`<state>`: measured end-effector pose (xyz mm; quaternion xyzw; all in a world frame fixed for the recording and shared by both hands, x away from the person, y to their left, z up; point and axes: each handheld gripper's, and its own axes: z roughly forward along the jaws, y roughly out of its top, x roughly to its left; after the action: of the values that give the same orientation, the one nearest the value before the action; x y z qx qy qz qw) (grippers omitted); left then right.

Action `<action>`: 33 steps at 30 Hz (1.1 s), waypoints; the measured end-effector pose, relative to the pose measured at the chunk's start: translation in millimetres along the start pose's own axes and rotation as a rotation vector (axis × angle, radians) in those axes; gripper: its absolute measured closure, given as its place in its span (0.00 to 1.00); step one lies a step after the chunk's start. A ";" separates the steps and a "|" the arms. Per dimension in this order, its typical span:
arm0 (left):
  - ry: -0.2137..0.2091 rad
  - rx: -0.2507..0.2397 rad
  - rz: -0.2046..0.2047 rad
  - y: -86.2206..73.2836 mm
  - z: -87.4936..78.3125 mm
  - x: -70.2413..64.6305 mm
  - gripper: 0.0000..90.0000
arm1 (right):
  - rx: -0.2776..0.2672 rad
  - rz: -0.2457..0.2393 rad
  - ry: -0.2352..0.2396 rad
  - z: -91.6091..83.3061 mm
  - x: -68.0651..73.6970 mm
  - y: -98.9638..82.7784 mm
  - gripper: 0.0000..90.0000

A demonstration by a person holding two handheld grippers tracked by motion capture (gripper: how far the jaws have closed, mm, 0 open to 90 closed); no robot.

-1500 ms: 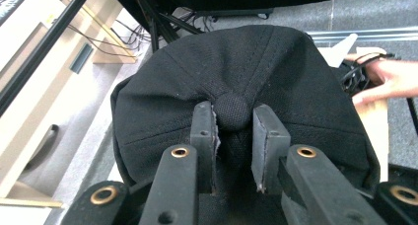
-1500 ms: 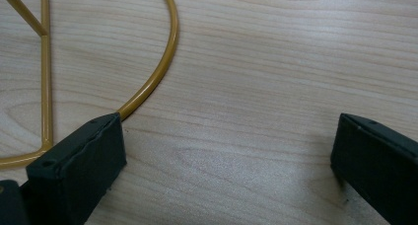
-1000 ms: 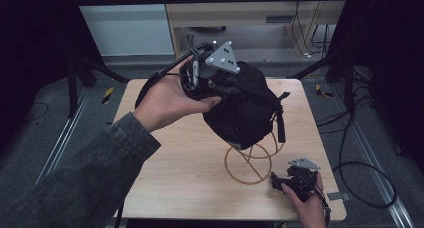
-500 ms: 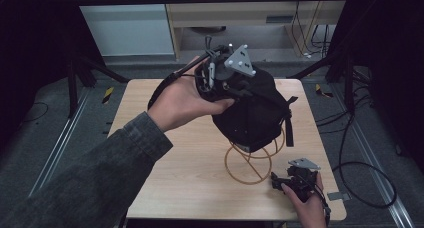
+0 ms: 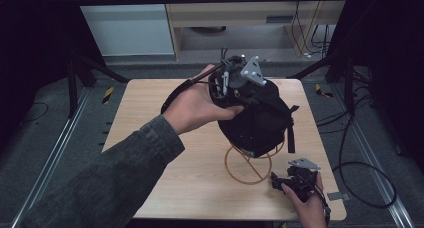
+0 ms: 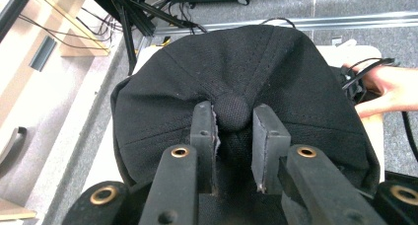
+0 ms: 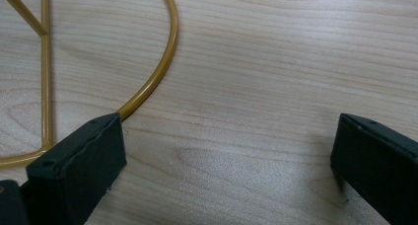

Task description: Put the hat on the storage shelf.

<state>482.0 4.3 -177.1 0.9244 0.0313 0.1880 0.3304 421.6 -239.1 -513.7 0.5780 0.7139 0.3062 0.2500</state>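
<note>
A: Where's the black fabric baseball cap (image 5: 260, 118)?

B: I see it draped over the top of the mustard-yellow wire stand (image 5: 248, 164), mid-right on the pale wooden table (image 5: 150, 118). My left gripper (image 6: 233, 117) pinches the cap's crown, pads either side of the round top button (image 6: 232, 111).

A: And the right gripper (image 5: 295, 180)?

B: Low on the table, just beside the stand's ring base (image 7: 153, 82), jaws spread wide, only bare wood between them.
</note>
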 end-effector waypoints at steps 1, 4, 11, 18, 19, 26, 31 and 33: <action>-0.003 0.000 -0.003 0.1 1.9 0.3 0.82 | 0.000 0.001 0.000 0.0 0.1 0.0 0.00; -0.011 0.002 -0.008 1.0 7.9 0.7 0.82 | 0.000 0.001 0.000 0.0 0.0 0.0 0.00; -0.025 0.019 -0.008 0.6 22.2 -0.6 0.82 | 0.001 0.003 0.000 -0.1 0.2 0.0 0.00; -0.029 0.025 -0.016 0.3 27.5 1.2 0.82 | 0.002 0.004 0.000 -0.2 0.3 0.0 0.00; -0.030 0.028 -0.017 0.0 28.9 1.2 0.82 | 0.002 0.003 0.000 -0.1 0.2 0.0 0.00; -0.037 0.036 -0.009 -1.2 34.8 -2.2 0.82 | 0.001 0.002 -0.001 -0.1 0.1 0.0 0.00; -0.040 0.031 -0.018 -2.6 34.9 -1.0 0.82 | 0.001 0.003 0.002 0.0 0.2 0.0 0.00; -0.038 0.034 -0.018 -2.9 37.2 -1.4 0.82 | 0.001 0.000 0.001 0.1 0.0 0.1 0.00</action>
<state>494.6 -16.0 -205.8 0.9330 0.0363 0.1667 0.3168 421.7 -239.1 -513.6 0.5782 0.7141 0.3060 0.2492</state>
